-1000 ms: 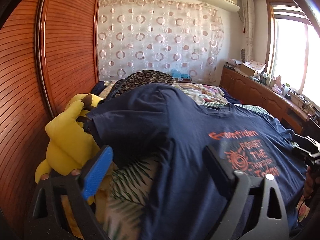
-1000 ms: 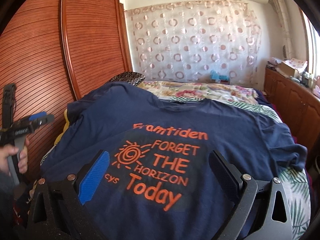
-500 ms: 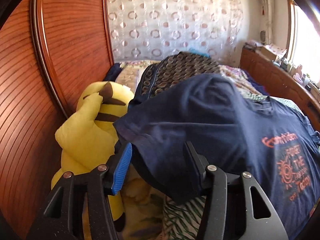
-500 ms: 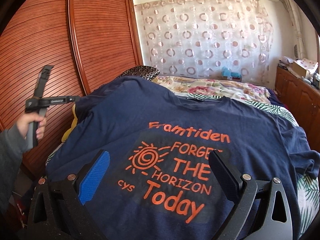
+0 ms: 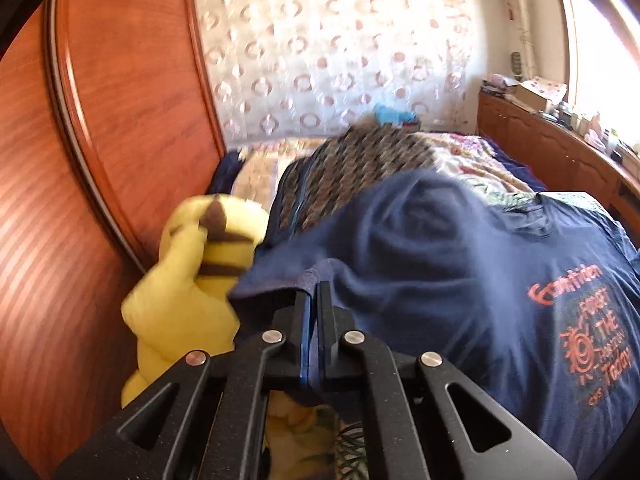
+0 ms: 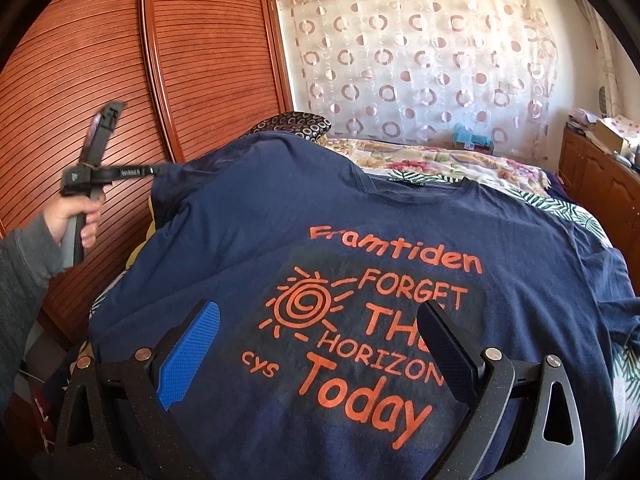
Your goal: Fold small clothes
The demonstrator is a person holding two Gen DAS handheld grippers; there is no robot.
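Navy T-shirt (image 6: 360, 240) lies print-up across the bed (image 6: 440, 164), orange lettering facing the right wrist camera. Left gripper (image 5: 314, 292) is clamped on the hem of the shirt's sleeve (image 5: 280, 276), jaws pressed together with the cloth pinched at the tips; the sleeve is drawn out toward the wardrobe (image 6: 180, 60). A hand (image 6: 76, 216) in a grey sleeve (image 6: 24, 264) holds that gripper. Yellow plush (image 5: 192, 280) sits just beside the sleeve. Right gripper (image 6: 320, 336) hangs over the shirt's lower print, jaws wide, nothing between them.
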